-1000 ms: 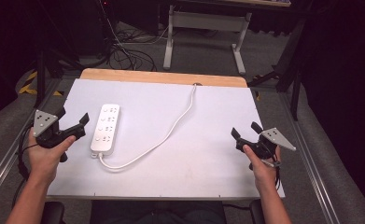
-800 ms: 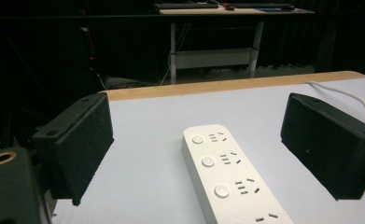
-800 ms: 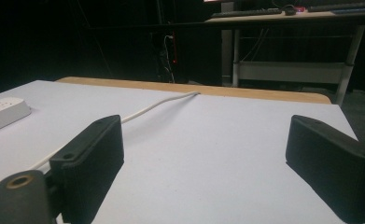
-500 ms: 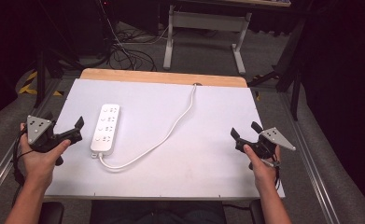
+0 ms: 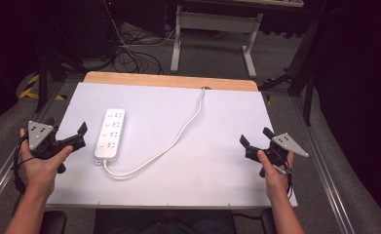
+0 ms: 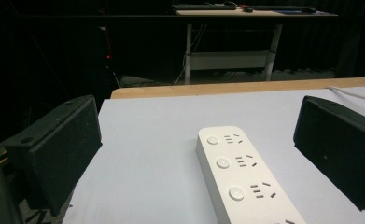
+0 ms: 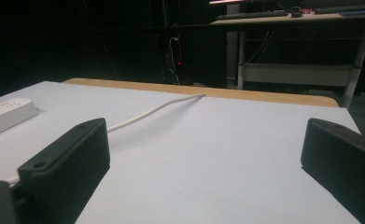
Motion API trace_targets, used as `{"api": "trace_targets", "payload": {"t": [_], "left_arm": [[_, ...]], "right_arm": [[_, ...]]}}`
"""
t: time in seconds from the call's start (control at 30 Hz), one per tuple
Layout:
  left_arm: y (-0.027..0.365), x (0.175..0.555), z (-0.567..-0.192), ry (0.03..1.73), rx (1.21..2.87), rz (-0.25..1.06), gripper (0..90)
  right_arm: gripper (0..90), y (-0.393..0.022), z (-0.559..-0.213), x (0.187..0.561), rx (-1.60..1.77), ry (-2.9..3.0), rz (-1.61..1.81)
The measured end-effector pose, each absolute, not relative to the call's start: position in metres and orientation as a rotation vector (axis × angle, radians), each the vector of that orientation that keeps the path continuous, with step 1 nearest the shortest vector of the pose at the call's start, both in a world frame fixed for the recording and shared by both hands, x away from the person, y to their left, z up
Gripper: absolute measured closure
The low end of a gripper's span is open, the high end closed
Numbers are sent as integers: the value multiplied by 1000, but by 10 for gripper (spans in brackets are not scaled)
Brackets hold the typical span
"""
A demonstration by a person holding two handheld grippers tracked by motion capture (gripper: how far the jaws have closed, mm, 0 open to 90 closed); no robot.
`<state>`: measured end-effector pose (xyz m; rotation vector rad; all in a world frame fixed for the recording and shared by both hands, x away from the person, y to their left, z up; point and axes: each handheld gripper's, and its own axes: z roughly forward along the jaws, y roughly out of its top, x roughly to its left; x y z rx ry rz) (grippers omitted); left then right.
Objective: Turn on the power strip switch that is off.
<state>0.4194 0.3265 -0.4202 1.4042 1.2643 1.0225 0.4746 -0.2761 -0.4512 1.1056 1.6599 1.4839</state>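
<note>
A white power strip (image 5: 110,134) (image 6: 241,177) lies on the left part of the white table (image 5: 217,122), pointing away from me. Its white cable (image 5: 178,134) (image 7: 157,109) loops from the near end and runs to the far edge. My left gripper (image 5: 66,129) (image 6: 196,126) hovers at the table's left edge, open, its jaws wide apart and pointed at the strip, a little short of it. My right gripper (image 5: 256,137) (image 7: 208,154) is open over the table's right side, holding nothing. The strip's end (image 7: 7,112) shows far left of it.
A wooden strip (image 5: 171,80) borders the table's far edge. Beyond it a desk frame (image 5: 212,29) stands on the carpeted floor among loose dark cables (image 5: 129,53). Metal rails (image 5: 324,165) run along both sides of the table.
My left gripper has drifted left and slightly toward me, away from the power strip, out to the table's left edge. The right gripper, the strip and the cable have stayed put.
</note>
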Motion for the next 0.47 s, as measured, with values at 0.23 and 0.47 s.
{"api": "trace_targets", "payload": {"t": [0.23, 0.47], "left_arm": [[327, 420, -421, 1262, 1406, 1023, 21], [328, 420, -421, 1265, 1405, 1024, 23]], "right_arm": [[21, -276, -451, 475, 1104, 1657, 1483], [20, -276, -451, 475, 1106, 1655, 1486]]}}
